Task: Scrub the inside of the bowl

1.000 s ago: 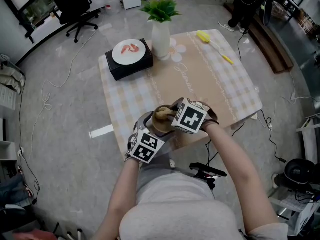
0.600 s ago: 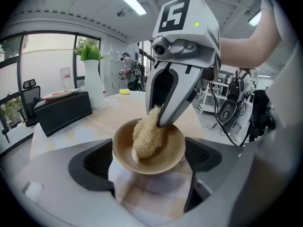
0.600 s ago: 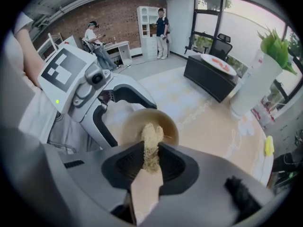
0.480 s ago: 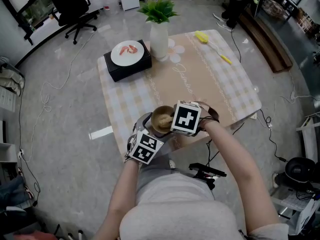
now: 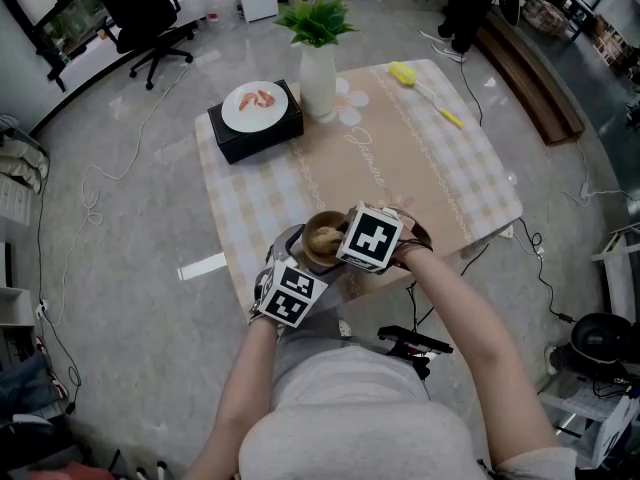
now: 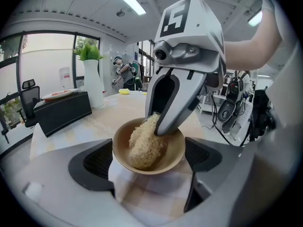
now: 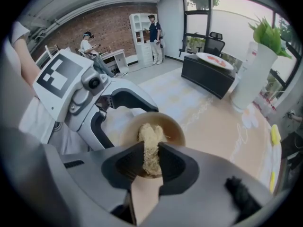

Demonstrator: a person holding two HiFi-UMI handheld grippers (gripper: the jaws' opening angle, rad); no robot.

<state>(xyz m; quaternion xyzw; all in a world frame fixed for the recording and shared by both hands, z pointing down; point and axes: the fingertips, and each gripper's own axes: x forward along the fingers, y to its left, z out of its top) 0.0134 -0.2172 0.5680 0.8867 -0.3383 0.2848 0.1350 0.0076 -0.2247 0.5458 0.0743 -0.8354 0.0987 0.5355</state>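
Observation:
A tan bowl (image 6: 165, 163) sits between the pads of my left gripper (image 6: 149, 159), which is shut on its sides just above the checked cloth at the table's near edge. A pale loofah scrubber (image 6: 142, 143) lies inside the bowl against its wall. My right gripper (image 7: 150, 163) comes in from above, shut on the loofah (image 7: 150, 141), with the bowl's rim (image 7: 173, 126) just beyond its jaws. In the head view both marker cubes crowd over the bowl (image 5: 318, 238) and hide most of it.
The table (image 5: 440, 178) carries a white vase with a green plant (image 5: 320, 63), a black box with a white plate of food (image 5: 258, 116) and a yellow brush (image 5: 425, 86), all at its far side. An office chair (image 5: 150, 18) stands on the floor beyond.
My right gripper has shifted slightly over the bowl, and the loofah has moved with it inside. The left gripper and the bowl have stayed put.

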